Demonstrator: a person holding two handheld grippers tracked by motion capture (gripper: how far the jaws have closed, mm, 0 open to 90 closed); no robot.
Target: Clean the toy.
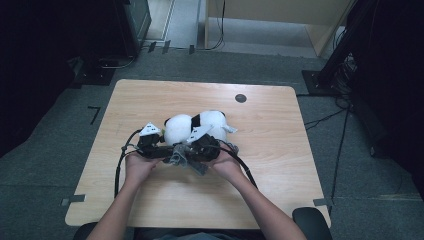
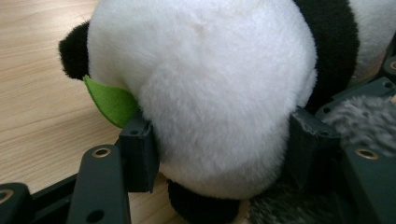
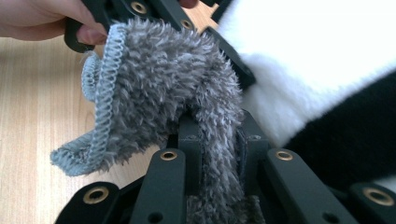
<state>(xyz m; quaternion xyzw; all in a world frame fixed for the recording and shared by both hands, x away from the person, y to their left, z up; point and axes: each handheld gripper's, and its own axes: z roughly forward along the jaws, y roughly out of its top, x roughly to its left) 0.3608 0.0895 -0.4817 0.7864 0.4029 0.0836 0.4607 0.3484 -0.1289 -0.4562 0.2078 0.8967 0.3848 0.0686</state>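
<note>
Even, soft light falls from above on the table (image 1: 150,100) in the high view; the wood reads bright while the room's left and right edges drop into near black. Shadows under the hands are faint. That view is low in detail, slightly soft all over. In the left gripper view the panda (image 2: 205,88) glows close to overexposed, its white fur losing texture, with the jaws at the bottom blurred. The right gripper view is sharpest on the grey cloth (image 3: 159,98); the white fur at upper right blows out.
</note>
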